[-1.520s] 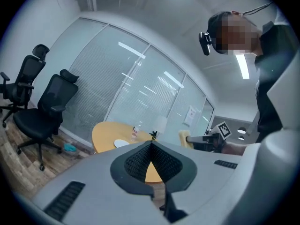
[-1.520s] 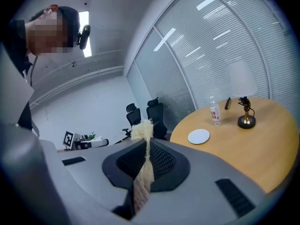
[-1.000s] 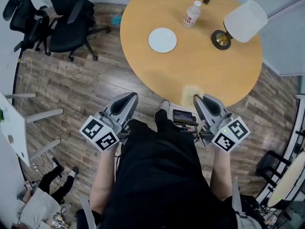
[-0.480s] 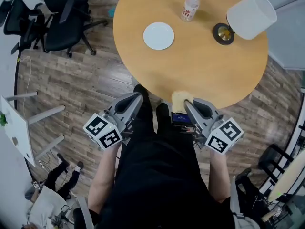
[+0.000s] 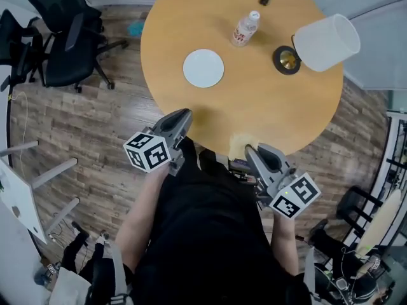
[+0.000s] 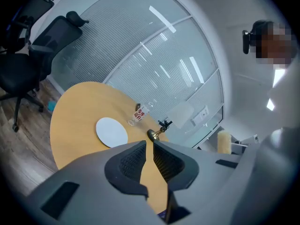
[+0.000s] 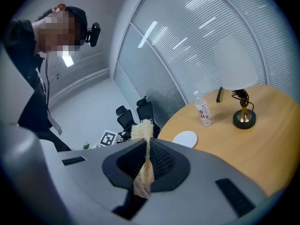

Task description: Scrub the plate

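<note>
The right gripper (image 5: 252, 150) clamps a fibrous tan scrub pad (image 7: 141, 128), the empty left gripper's (image 5: 185, 115) jaws have just been opening slightly, and the clear plastic bottle's (image 5: 245, 29) red label is unreadable.

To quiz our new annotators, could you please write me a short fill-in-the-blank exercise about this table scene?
The gripper holding the scrub pad is the person's ____ one.
The plate on the round table is ____ in colour.
Between the plate and the lamp stands a clear plastic ____.
Missing words: right; white; bottle.
</note>
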### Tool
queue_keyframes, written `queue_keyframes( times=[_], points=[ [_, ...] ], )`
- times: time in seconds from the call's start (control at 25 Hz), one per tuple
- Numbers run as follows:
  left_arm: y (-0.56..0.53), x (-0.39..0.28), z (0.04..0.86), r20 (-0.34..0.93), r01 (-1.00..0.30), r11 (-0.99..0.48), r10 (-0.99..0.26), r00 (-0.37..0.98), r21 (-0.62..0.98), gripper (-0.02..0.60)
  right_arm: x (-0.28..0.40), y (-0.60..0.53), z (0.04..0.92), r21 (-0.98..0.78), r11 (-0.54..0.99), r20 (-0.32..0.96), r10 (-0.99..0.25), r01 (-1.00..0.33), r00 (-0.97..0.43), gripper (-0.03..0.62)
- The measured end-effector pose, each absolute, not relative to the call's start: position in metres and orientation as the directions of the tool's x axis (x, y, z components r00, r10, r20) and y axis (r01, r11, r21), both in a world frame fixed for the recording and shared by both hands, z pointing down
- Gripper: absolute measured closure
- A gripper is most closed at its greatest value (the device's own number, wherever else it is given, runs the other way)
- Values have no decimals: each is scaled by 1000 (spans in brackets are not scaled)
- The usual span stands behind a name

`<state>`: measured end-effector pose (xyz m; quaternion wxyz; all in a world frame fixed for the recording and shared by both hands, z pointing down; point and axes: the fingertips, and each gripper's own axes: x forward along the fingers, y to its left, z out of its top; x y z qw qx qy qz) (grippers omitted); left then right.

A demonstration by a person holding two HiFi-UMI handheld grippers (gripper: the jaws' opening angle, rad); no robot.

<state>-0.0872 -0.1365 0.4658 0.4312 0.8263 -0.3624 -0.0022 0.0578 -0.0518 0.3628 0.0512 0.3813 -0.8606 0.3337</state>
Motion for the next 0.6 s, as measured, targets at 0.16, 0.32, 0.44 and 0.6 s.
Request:
queue_keyframes(
  times=[0.16,0.32,0.44,0.6],
  points=[
    [-163,-90,498,378,-613,-355,-544,749,706,512,47,-68,353,-527,448,366,-647,-722,-668,568],
    [-185,-99,529,411,-606,-271,-527,744,748,475,33,-81,348,-525,421,390,-653,-740,-649,568],
    [-195,-102,554,415,-565,-179,-510,754,806,437,29,-91,350,-527,392,409,-661,-754,-629,567],
    [-203,-104,579,416,-516,-82,-490,766,853,437,23,-101,351,-520,370,436,-660,-770,-611,568]
  ],
)
